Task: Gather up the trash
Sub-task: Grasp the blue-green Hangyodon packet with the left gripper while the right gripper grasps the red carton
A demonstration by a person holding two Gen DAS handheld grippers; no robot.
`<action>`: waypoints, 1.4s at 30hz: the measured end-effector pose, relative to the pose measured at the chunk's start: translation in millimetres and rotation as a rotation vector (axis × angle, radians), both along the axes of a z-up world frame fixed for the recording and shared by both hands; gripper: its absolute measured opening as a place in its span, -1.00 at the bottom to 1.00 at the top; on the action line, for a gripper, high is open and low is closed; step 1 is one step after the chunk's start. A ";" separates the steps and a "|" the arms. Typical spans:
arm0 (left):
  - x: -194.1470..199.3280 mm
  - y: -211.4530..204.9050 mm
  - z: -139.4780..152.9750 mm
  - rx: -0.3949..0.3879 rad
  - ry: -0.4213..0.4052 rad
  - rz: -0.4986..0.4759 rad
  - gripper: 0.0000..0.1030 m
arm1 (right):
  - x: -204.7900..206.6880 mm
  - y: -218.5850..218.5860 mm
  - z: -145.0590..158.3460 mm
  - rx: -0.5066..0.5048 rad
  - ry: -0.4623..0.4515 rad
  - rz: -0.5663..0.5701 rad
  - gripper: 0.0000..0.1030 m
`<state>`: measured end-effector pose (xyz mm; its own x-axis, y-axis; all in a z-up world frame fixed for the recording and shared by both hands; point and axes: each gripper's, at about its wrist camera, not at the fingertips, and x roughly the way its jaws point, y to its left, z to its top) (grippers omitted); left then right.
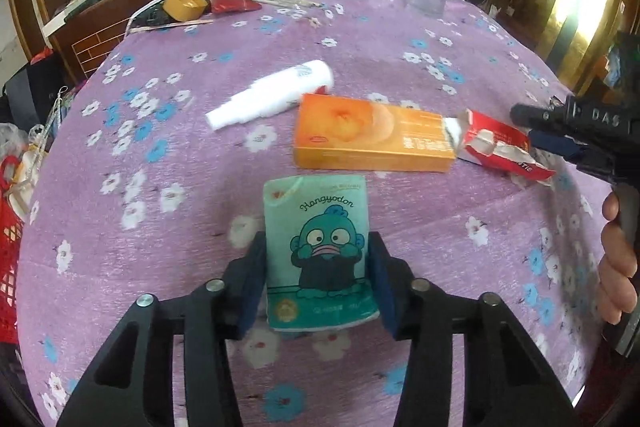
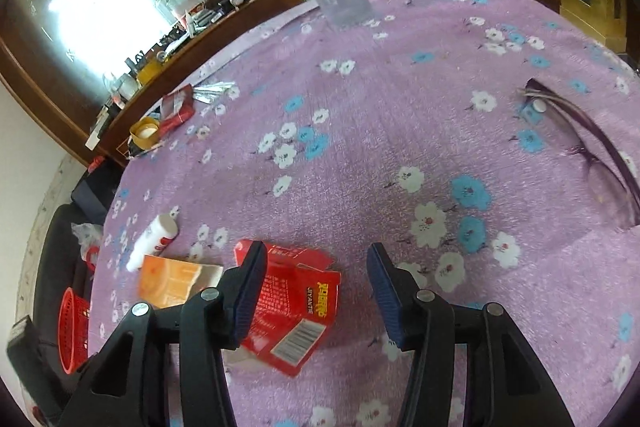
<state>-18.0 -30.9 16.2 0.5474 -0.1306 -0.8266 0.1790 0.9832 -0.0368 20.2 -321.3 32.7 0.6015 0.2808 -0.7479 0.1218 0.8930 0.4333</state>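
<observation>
The left gripper (image 1: 318, 279) has its blue pads against both long sides of the teal tissue pack (image 1: 320, 251), closed on it where it lies on the purple tablecloth (image 1: 400, 39), long axis running along the fingers. The right gripper (image 2: 318, 291) stands open over the torn red carton (image 2: 294, 311), which sits toward its left finger (not centred), its near end hidden beneath that finger. The orange box (image 1: 372, 135) lies just beyond. No bin is clearly identifiable.

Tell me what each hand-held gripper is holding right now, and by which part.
The left hand-held gripper clamps the teal tissue pack by its two long sides, near its lower half. The right hand-held gripper holds nothing; it straddles the torn red box, jaws open.
</observation>
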 end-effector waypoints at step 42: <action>-11.0 58.2 1.0 -0.044 -0.068 0.080 -0.18 | -67.4 92.9 9.2 -0.110 -0.102 0.224 -0.62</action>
